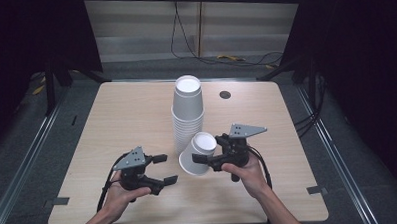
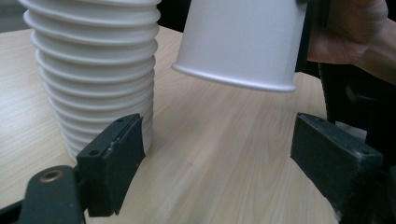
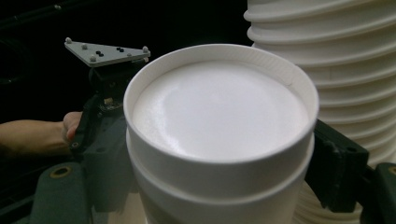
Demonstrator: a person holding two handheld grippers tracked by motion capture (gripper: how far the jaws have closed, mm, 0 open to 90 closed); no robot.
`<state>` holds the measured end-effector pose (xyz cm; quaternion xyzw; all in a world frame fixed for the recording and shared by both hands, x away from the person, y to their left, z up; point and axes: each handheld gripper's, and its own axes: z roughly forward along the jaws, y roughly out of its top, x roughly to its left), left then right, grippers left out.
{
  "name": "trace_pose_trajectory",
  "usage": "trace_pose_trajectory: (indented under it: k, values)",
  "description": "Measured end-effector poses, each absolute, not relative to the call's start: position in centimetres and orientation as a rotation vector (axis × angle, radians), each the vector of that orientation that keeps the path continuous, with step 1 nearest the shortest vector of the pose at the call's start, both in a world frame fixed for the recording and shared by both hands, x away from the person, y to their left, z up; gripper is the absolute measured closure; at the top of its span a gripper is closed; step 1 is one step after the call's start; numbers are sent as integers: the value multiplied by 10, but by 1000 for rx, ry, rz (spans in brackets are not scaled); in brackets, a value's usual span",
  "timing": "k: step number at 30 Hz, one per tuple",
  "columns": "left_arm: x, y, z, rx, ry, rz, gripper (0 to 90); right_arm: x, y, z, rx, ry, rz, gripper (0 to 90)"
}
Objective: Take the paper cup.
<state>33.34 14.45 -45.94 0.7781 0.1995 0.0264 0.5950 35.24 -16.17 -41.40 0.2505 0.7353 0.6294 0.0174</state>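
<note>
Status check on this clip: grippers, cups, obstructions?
Right gripper clamped on upside-down paper cups, tilted. Left gripper open, empty. Inverted cup stack close behind.

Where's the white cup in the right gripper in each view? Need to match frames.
High view: white cup at centre, tipped, in front of the cup stack.
Left gripper view: top, right of centre.
Right gripper view: centre, base toward the camera.
Shared landmark: the cup stack, at left in the left gripper view, at right in the right gripper view.
</note>
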Motion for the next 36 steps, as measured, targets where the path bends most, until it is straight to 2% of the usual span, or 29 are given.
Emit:
trace_pose_trajectory:
  k: [7,20,28,32,36]
  values:
    - [329,135,-463,1768,442,16,155,349,-157,-421,768,2300,1994,209]
    - [322,133,-468,1807,377,47,150,342,-138,-435,746,2381,1999,211]
    - [323,130,-471,1807,395,38,140,340,-132,-443,756,2410,1994,212]
    - [322,126,-474,1830,413,30,85,339,-128,-448,759,2416,2000,212]
    - [320,122,-474,1830,396,12,81,336,-122,-450,746,2411,2041,212]
